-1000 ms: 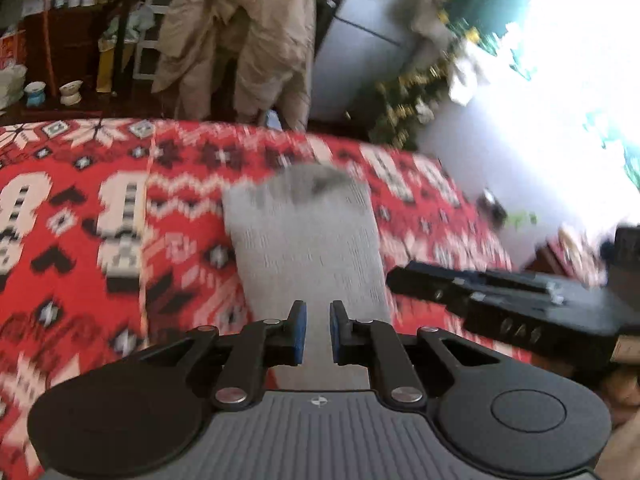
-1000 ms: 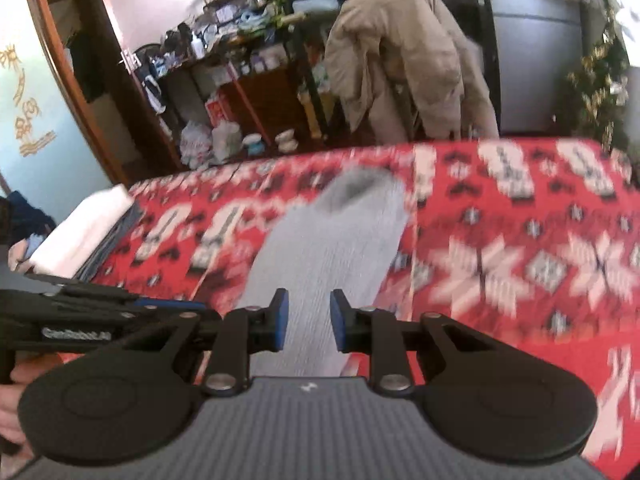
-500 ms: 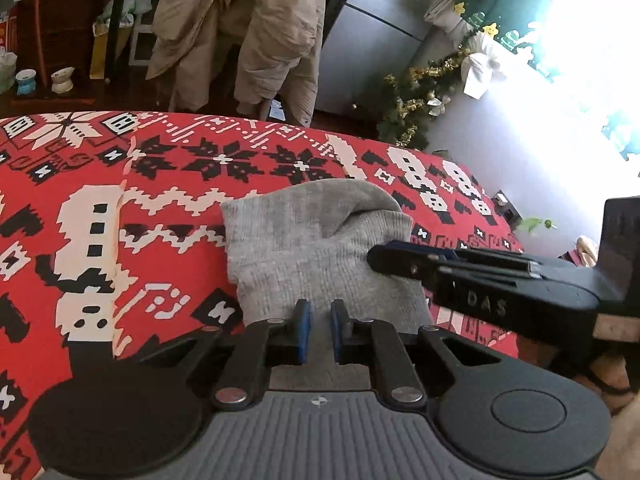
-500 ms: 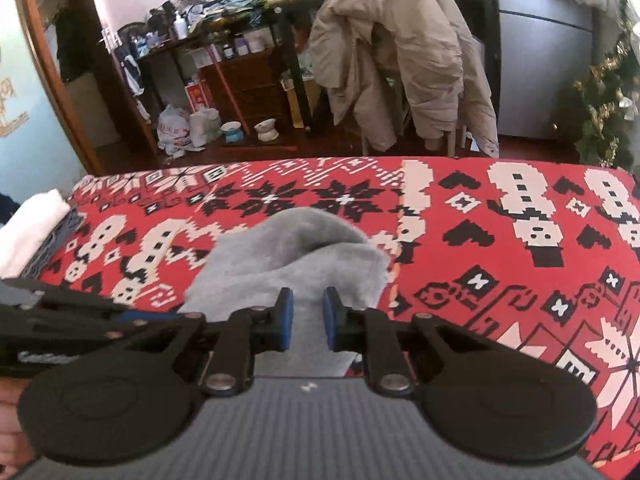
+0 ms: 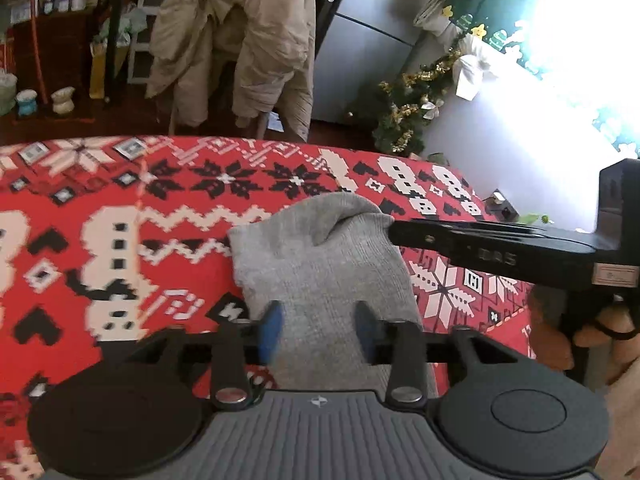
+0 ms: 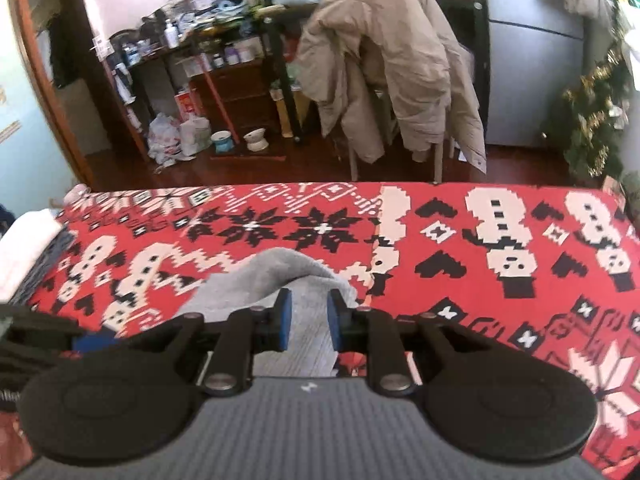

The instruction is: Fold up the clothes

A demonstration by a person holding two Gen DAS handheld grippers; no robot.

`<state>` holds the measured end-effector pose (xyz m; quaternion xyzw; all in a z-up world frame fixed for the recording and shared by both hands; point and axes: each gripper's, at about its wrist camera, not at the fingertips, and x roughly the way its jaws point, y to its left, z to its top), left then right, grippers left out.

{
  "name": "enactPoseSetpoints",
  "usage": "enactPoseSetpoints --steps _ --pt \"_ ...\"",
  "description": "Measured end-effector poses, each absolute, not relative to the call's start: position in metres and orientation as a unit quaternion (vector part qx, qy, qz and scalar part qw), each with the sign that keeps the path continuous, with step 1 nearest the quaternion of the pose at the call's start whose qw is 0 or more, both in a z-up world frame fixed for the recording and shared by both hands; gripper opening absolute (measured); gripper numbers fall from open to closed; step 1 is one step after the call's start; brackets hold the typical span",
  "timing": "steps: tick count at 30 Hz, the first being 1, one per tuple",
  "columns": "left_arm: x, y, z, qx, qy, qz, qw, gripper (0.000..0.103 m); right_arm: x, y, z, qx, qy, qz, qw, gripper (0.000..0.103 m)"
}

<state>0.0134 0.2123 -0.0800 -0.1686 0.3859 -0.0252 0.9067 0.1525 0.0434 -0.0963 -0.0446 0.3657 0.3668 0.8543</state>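
A grey knitted garment [image 5: 320,272] lies folded on the red patterned cloth [image 5: 120,220], its far end humped up. My left gripper [image 5: 318,330] is open, its blue pads [image 5: 270,330] straddling the garment's near part, holding nothing. The right gripper shows from the side in the left wrist view, its tip [image 5: 400,232] at the garment's far right corner. In the right wrist view the garment [image 6: 240,288] lies just ahead and my right gripper [image 6: 307,320] stands partly open over its right edge, with a clear gap between the pads.
A beige coat [image 5: 236,40] hangs on a chair beyond the table's far edge, also in the right wrist view [image 6: 384,68]. A folded white cloth [image 6: 24,248] lies at the table's left end. A fridge [image 5: 368,52] and a small decorated tree [image 5: 408,120] stand behind.
Both grippers' jaws have opened: the left from nearly shut to wide, the right a little. Both have moved in low over the garment, which now lies flat and folded shorter.
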Motion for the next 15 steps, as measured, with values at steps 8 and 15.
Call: enactPoseSetpoints --steps 8,15 --pt "-0.011 0.214 -0.058 -0.129 0.379 0.014 0.916 0.077 0.114 0.017 -0.063 -0.075 0.363 0.371 0.851 0.071" --pt "-0.03 0.211 -0.053 -0.052 0.353 0.027 0.934 0.086 0.085 0.0 -0.037 -0.079 0.365 0.354 0.857 0.102"
